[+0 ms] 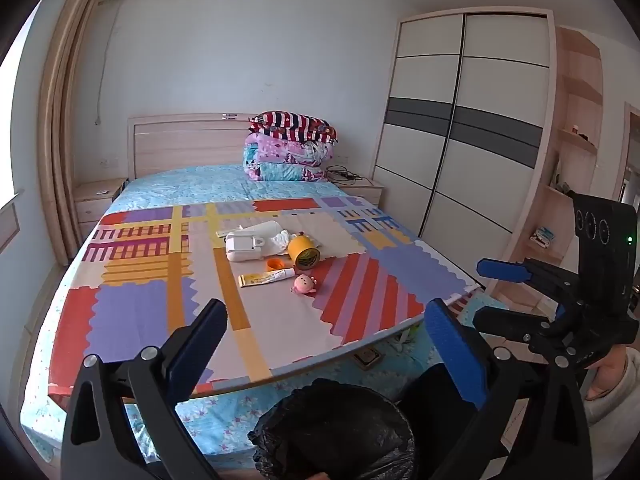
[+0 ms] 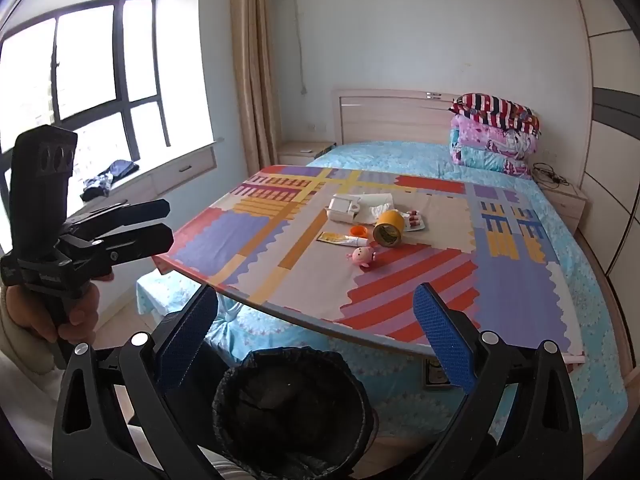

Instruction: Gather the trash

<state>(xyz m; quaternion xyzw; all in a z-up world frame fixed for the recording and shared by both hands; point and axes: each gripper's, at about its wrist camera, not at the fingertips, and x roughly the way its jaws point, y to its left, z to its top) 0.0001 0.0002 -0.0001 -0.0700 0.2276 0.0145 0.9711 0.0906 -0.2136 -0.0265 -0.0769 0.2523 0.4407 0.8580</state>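
Note:
A patterned board [image 1: 152, 312] lies on the bed. On it sit a yellow tube [image 1: 266, 278], an orange cap [image 1: 275, 264], a yellow tape roll [image 1: 303, 254], a pink toy [image 1: 304, 284], a white box [image 1: 244, 246], crumpled tissue [image 1: 286, 236] and a red pill strip [image 2: 414, 220]. The same pile shows in the right wrist view, with the tape roll [image 2: 388, 228] and tube [image 2: 342, 239]. A bin lined with a black bag [image 1: 332, 432] [image 2: 292, 412] stands below the board's near edge. My left gripper [image 1: 326, 344] and right gripper [image 2: 316, 324] are both open and empty above the bin.
Folded quilts [image 1: 290, 152] sit at the bed's head. A wardrobe [image 1: 460, 140] stands to the right, nightstands on both sides of the bed, and a window seat [image 2: 152, 176] to the left. A socket strip [image 2: 434, 374] lies on the sheet under the board.

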